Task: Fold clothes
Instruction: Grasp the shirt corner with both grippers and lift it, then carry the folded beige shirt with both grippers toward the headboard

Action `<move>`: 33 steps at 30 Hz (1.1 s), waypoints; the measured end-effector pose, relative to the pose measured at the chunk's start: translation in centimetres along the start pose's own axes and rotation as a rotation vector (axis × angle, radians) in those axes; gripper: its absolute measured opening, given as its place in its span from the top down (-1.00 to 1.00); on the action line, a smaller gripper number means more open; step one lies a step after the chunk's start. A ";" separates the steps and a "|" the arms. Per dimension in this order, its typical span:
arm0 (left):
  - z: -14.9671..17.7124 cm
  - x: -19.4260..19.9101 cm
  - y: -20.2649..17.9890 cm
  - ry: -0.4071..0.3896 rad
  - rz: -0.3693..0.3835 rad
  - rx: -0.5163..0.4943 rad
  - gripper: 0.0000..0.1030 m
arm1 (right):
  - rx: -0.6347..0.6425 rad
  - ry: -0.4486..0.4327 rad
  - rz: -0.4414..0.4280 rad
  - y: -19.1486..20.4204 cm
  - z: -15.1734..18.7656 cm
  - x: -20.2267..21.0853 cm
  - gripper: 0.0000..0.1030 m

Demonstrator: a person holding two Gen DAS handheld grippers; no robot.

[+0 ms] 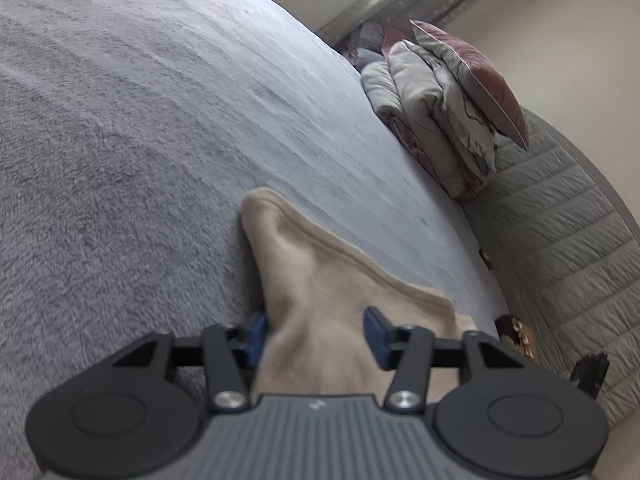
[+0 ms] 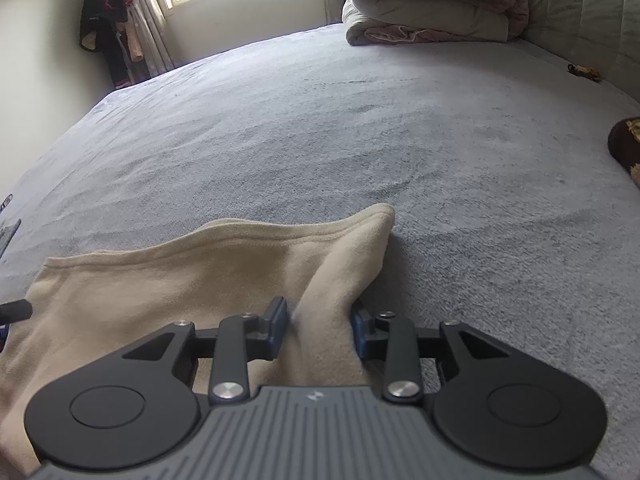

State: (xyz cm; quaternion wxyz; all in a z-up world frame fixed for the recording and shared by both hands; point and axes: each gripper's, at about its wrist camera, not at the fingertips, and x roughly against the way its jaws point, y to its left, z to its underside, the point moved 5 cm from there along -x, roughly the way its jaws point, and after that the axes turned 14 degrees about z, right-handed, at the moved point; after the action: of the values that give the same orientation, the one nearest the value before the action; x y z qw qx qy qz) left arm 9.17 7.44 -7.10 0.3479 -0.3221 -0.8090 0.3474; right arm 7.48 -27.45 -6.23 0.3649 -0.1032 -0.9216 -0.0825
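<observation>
A beige garment [image 2: 168,280] lies on a bed covered by a grey fleece blanket [image 2: 360,140], and both grippers have hold of it. No box, basket or other container shows in either view; the garment rests straight on the blanket.

In the right wrist view the right gripper [image 2: 319,326] points along the bed toward a stack of folded bedding [image 2: 432,12] at the far end. Its blue-padded jaws stand one on each side of a raised ridge of beige cloth, pinching it between them. The ridge runs from the jaws up to a corner of the garment, and the hemmed edge stretches away from that corner to the left. The tip of a black tool pokes in at the left edge of this view, just beside the garment; what it belongs to cannot be told.

In the left wrist view the left gripper [image 1: 316,338] is rolled, so the bed slopes across the picture. Its jaws sit wider apart, with a thick bunch of the garment [image 1: 320,280] filling the space between them and both pads against the cloth. The folded bedding [image 1: 432,112], topped by a pillow [image 1: 476,76], leans against a quilted headboard [image 1: 560,220] well beyond the garment.
</observation>
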 end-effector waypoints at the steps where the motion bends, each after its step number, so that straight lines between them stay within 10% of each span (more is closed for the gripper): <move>1: 0.0 0.0 0.0 0.000 0.000 -0.004 -0.12 | -0.004 0.000 -0.003 0.0 0.0 -0.1 0.26; 9: -0.4 -1.1 1.1 -0.062 0.029 0.050 0.04 | -0.028 -0.003 -0.028 -0.3 0.1 -0.6 0.25; 13: 0.0 -1.0 1.2 -0.079 -0.015 0.062 0.72 | -0.007 -0.013 -0.048 0.3 -0.2 -0.5 0.61; 33: -4.4 -1.3 -7.3 -0.246 -0.159 -0.236 0.75 | -0.060 -0.379 0.016 -0.5 -5.5 8.0 0.66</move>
State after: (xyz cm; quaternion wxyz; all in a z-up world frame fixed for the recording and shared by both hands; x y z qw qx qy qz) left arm 11.30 3.90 0.52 0.2326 -0.2506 -0.9035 0.2584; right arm 5.24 -28.11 3.18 0.1825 -0.1350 -0.9701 -0.0860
